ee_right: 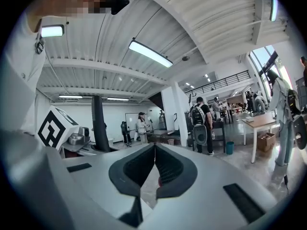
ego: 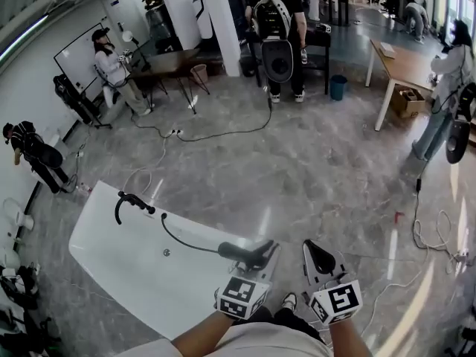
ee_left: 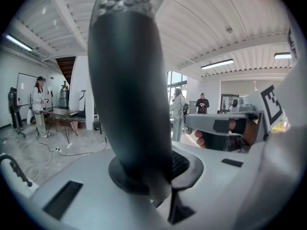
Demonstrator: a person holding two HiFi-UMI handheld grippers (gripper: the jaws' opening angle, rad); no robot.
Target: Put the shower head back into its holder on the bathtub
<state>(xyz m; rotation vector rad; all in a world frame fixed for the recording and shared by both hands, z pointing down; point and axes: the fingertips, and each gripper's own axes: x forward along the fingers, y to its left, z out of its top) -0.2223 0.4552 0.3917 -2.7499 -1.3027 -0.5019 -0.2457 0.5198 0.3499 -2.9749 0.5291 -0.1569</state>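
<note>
Head view: a grey marbled floor (ego: 320, 169) is crossed by cables (ego: 223, 134), and people (ego: 279, 36) are seen standing at the far side. A white bathtub (ego: 119, 262) lies near left, with a black fitting (ego: 130, 201) at its far left end. From there a hose (ego: 186, 242) is led to the black shower head (ego: 239, 252), which is clamped in the left hand-held gripper (ego: 262, 259) over the tub's near right corner. The right hand-held gripper (ego: 317, 255), just right of it, is closed on nothing.
</note>
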